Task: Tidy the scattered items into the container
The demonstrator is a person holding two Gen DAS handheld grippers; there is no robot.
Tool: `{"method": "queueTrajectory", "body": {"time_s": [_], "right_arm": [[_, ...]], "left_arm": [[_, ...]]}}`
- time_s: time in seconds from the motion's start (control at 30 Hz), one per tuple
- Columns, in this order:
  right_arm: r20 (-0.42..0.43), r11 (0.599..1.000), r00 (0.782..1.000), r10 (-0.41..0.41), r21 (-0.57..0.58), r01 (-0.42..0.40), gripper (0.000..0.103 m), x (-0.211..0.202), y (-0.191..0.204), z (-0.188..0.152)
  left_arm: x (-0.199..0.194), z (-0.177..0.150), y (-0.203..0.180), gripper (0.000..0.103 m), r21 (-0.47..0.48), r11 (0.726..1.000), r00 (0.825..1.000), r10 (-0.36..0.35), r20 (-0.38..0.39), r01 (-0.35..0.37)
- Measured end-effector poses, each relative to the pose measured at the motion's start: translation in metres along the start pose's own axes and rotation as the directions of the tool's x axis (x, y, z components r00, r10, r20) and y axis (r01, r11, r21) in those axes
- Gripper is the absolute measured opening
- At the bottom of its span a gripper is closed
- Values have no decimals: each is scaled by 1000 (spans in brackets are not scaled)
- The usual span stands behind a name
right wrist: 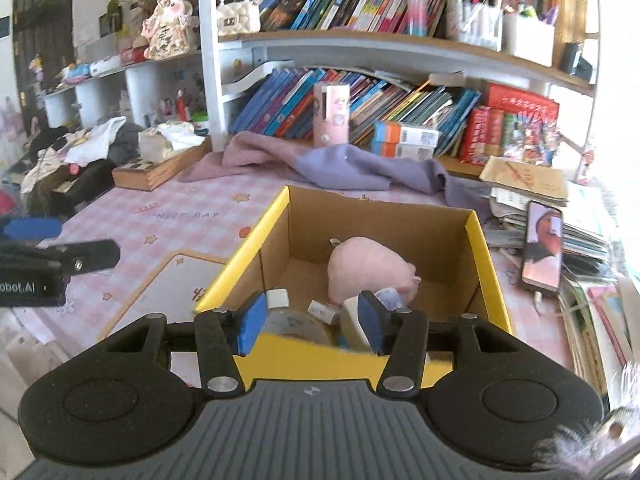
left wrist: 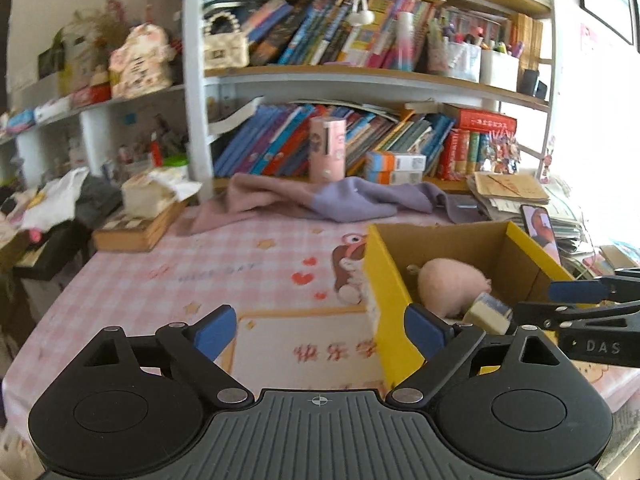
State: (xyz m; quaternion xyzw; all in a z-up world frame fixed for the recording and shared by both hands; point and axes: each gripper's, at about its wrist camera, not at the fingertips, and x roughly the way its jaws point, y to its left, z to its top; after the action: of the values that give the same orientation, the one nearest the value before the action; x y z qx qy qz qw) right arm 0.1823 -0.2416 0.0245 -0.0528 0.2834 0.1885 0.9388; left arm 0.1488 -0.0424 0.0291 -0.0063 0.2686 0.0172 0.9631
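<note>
A yellow-rimmed cardboard box [left wrist: 386, 276] [right wrist: 482, 252] stands on the pink checked tabletop. Inside lie a pink plush toy [left wrist: 450, 284] [right wrist: 366, 268], a cream block [left wrist: 490, 314] [right wrist: 350, 322] and a round grey item [right wrist: 296, 326] beside a few small pieces. My left gripper [left wrist: 320, 332] is open wide with nothing in it, at the box's left near corner; it shows at the left edge of the right wrist view [right wrist: 68, 242]. My right gripper [right wrist: 312, 320] hangs open over the box's near wall, holding nothing, and reaches in from the right in the left wrist view [left wrist: 556, 302].
A purple-pink cloth [left wrist: 328, 200] [right wrist: 352, 168] lies behind the box before the bookshelf. A phone [right wrist: 542, 252] leans on a paper stack [right wrist: 524, 180] right of the box. A wooden case with tissues [left wrist: 140, 224] and a clothes pile [right wrist: 72, 156] sit at the left.
</note>
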Motion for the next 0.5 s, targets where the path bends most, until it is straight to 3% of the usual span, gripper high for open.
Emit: {"method": "queueTrajectory", "body": {"time_s": [0.2,0.5], "right_arm": [[16,997,997,-78,8,78,59,-26,35,-26],[-24,987,992,-124,95,126,74,-57,72,-57]], "left_arm": [[-29,-30,16,100,-7,999,999,33,-6,-33],[-56,-63,40,103,5,998,996,55,-64,-55]]}}
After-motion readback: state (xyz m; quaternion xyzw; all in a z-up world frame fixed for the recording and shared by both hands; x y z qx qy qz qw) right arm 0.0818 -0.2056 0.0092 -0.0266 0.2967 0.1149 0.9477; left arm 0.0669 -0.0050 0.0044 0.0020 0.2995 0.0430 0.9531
